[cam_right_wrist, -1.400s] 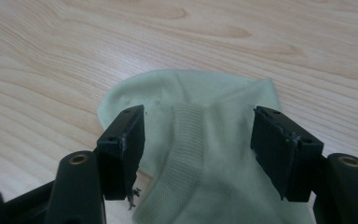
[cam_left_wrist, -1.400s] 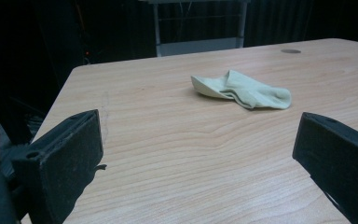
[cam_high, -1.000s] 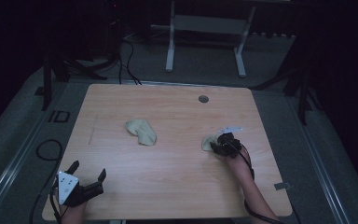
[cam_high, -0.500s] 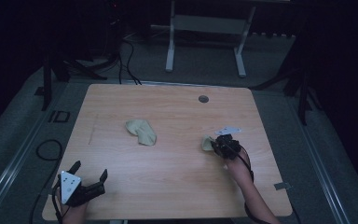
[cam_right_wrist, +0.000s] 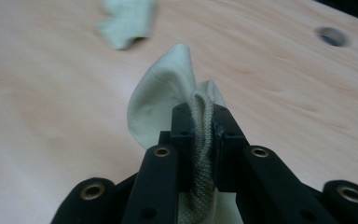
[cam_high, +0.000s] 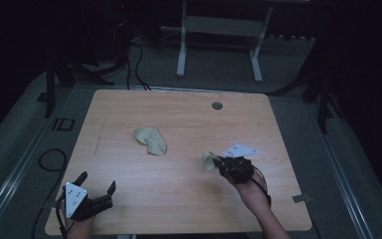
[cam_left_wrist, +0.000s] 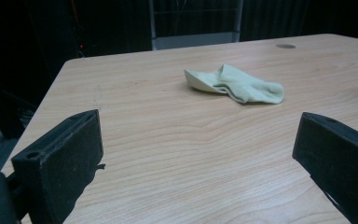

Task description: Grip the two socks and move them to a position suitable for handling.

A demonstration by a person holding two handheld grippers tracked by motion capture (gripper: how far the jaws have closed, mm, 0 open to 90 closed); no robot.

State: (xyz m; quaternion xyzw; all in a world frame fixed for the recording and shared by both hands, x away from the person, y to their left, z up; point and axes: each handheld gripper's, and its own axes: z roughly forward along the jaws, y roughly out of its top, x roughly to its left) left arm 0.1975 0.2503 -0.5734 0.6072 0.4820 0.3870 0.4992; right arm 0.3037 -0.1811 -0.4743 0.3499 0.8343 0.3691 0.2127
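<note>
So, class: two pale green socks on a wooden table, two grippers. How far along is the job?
Done: the right gripper has pinched one sock by its cuff and holds it. In hand: carrying it. Left: the other sock lies mid-table, apart; the left gripper waits open near the table edge, so pairing looks undone.

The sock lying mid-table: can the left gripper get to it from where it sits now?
Probably yes. The left gripper is open and holds nothing, and bare table lies between it and the sock. The right gripper, shut on the other sock, is off to the side, not in the way.
</note>
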